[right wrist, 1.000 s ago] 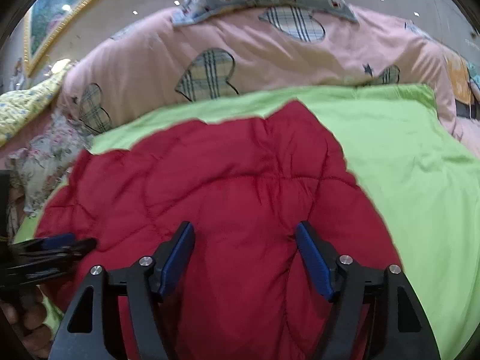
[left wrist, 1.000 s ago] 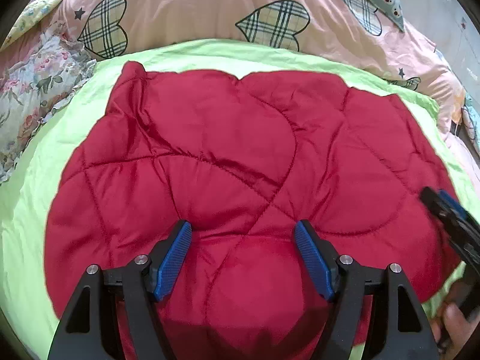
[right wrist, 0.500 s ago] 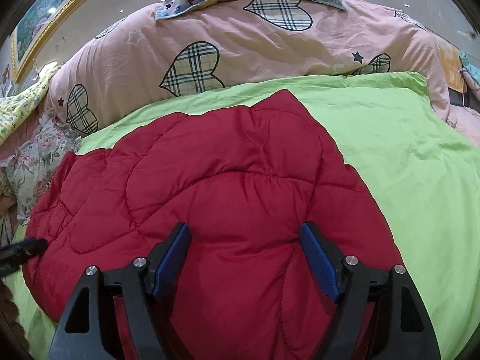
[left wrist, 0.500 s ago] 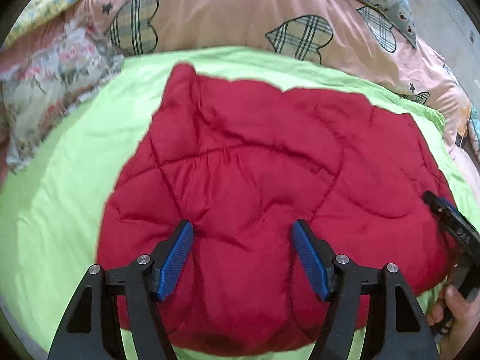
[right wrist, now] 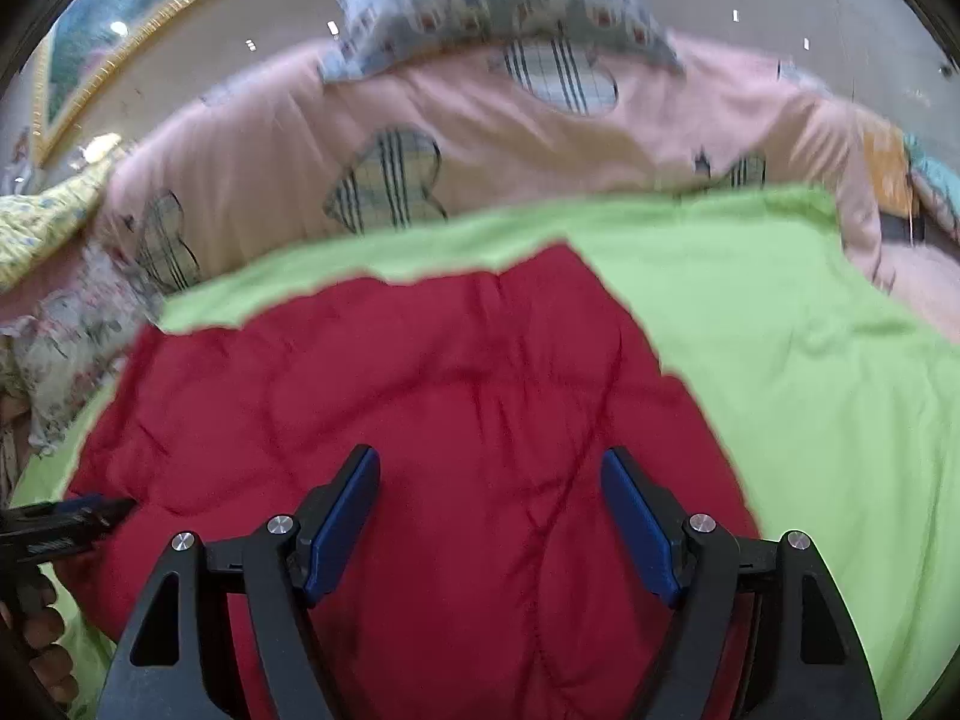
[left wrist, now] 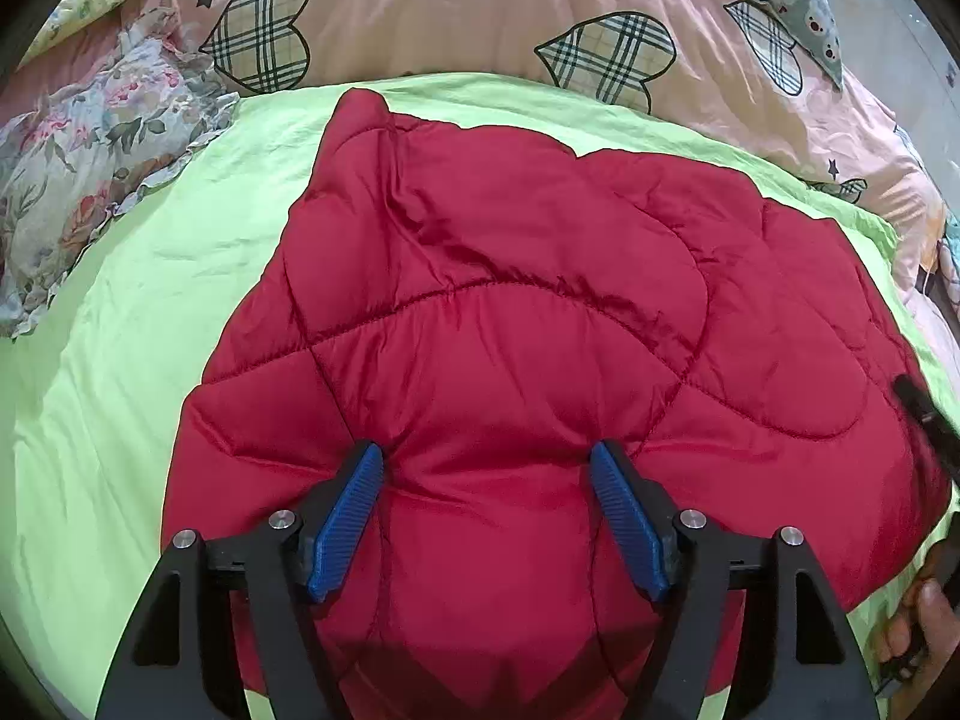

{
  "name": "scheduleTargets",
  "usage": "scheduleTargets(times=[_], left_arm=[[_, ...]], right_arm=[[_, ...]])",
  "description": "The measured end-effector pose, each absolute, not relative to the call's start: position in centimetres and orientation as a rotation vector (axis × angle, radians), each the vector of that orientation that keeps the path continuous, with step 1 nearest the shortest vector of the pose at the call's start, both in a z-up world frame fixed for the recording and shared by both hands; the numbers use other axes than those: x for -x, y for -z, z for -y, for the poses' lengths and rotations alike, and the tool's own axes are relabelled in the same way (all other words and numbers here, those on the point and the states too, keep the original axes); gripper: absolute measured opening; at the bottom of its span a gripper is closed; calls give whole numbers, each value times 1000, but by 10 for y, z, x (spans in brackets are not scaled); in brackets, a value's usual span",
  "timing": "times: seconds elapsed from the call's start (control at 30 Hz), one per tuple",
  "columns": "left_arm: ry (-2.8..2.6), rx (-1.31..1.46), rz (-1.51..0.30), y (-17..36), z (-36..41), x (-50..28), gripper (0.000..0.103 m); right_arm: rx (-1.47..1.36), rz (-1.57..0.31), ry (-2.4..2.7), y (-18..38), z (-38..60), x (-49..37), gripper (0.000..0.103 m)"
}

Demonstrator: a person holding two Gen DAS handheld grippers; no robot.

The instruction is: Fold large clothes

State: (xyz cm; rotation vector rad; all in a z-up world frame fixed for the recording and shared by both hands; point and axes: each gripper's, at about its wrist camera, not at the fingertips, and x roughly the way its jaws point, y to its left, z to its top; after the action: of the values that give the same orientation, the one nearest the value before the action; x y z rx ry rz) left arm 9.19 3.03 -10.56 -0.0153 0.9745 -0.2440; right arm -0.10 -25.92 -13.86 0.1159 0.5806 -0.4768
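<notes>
Red quilted jacket [left wrist: 540,312]: folded into a broad puffy bundle, flat on the green sheet [left wrist: 138,312], directly ahead of and beneath both pairs of tongs; long axis running left to right across the near part of the bed, 1 narrower end rising to a point at the far left, toward the pillows
Surface: glossy shell, curved stitch lines, soft creases, padded and springy by the look, likely to puff back after pressing
Left gripper [left wrist: 486,516]: jaws apart, blue pads pressed into the padding at either side of a bulge, nothing pinched between them; sits over the near middle of the bundle, closer to its left end
Right gripper [right wrist: 489,516]: jaws apart over the near right part, nothing clamped; view blurred
Beyond: pink heart-print duvet [left wrist: 450,18], floral pillow [left wrist: 90,138]
</notes>
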Motion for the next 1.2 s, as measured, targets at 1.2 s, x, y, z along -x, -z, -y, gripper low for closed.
scheduleTargets(times=[1.2], left_arm=[[203,35,-934,79,-72,-121,77]], right_arm=[[-120,-838,339,122,277,-25,78]])
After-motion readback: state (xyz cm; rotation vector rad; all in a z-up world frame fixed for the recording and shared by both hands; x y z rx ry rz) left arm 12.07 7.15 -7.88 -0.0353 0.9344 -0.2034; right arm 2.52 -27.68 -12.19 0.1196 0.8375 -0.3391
